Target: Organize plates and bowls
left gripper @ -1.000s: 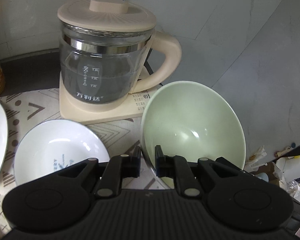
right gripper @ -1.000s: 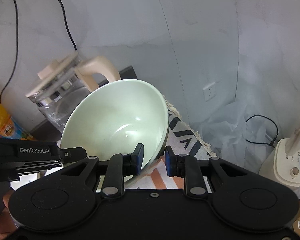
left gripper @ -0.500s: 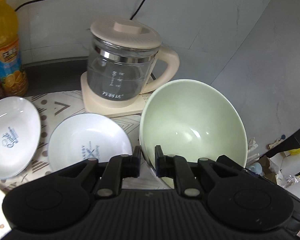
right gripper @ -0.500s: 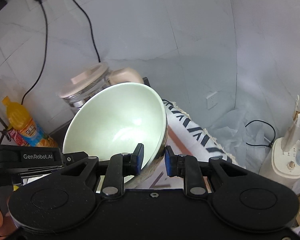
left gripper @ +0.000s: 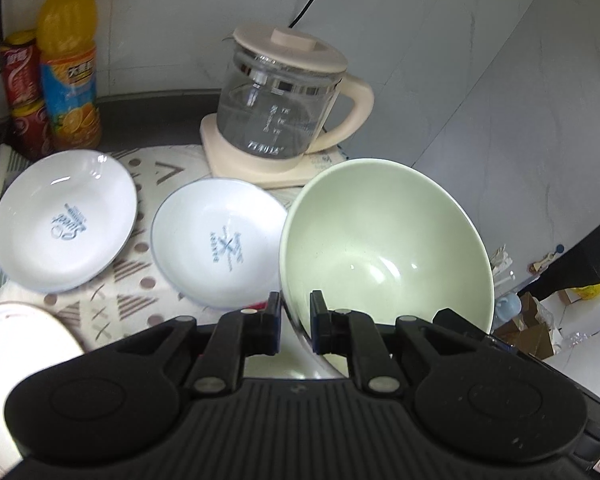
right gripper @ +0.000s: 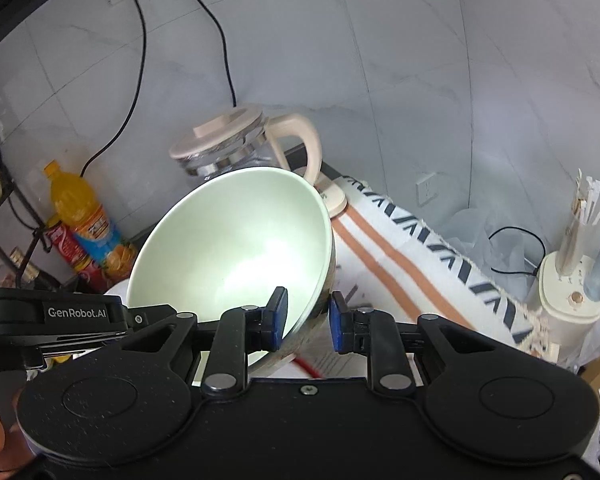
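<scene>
left hand-held gripper (left gripper: 295,322): jaws nearly together, pinching near rim of green bowl (left gripper: 384,240) | right hand-held gripper (right gripper: 308,318): pinching bowl's right rim | bowl: tilted, held above the bench (left gripper: 140,296), right of two white plates (left gripper: 220,240) | kettle (left gripper: 280,108) behind | bench edge just right, open room beyond

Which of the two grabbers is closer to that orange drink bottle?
Left. The left gripper grips the green bowl on the side toward the orange drink bottle; the right gripper grips the bowl's far rim.

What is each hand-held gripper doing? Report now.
Left hand-held gripper: shut on the pale green ceramic bowl's rim.
Right hand-held gripper: shut on the same rim.
</scene>
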The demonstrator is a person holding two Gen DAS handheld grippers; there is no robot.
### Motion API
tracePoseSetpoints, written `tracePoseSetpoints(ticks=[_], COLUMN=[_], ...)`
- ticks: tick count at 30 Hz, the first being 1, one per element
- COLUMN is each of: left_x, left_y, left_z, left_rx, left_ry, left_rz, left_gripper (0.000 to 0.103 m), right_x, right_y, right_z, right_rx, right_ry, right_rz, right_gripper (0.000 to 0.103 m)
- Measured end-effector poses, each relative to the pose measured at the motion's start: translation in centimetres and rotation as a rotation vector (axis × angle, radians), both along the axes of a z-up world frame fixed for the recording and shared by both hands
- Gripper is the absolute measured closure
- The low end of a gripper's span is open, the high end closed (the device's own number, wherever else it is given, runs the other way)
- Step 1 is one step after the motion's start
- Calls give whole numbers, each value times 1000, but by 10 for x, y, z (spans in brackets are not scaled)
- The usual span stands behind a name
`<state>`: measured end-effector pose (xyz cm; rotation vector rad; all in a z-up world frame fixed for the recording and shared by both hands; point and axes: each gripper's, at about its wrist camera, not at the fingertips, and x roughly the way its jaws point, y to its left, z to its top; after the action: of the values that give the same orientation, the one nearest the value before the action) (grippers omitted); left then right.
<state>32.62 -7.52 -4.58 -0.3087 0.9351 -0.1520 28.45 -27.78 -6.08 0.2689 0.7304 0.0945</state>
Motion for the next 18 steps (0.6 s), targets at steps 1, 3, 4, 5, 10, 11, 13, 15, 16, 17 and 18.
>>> tracePoseSetpoints(ticks=[1,3,4,5,10,11,13,15,16,17,18], left_x=[-4,-13,-17,-20,-34,-36,-39,-41,-42,-42,-43], left_y=[2,5,6,7,11,12,13,15,16,17,17], left_z=[-1,-5,-7,-9,-20,-22,-26,-31,-33,-35,-36], left_rx=[0,1,1,0,-2,-5,-5,0,1,3,4], left_ry=[3,13,18,20,43,44,54,76,81,85,91], left_rz=[0,0,-1,-1,-2,-3,-1,3,6,9,14], left_gripper=[91,91,91,91,91,91,91,91,91,91,91], right_x=[-5,-13,-17,-21,-39,-42,-47,-50,-52,-53,-54], right_y=[3,5,7,9,15,16,17,19,20,21,22], right_z=[-1,-4,-6,-8,-16,-18,-22,-26,-28,-30,-32], right_rx=[1,3,3,2,0,-2,-4,-6,-7,-11,-14], right_ry=[3,11,16,22,41,46,58,74,82,89,96], right_rz=[-1,-2,-1,0,-3,-4,-4,-3,-3,-1,1], right_gripper=[81,81,81,81,81,81,81,81,81,81,81])
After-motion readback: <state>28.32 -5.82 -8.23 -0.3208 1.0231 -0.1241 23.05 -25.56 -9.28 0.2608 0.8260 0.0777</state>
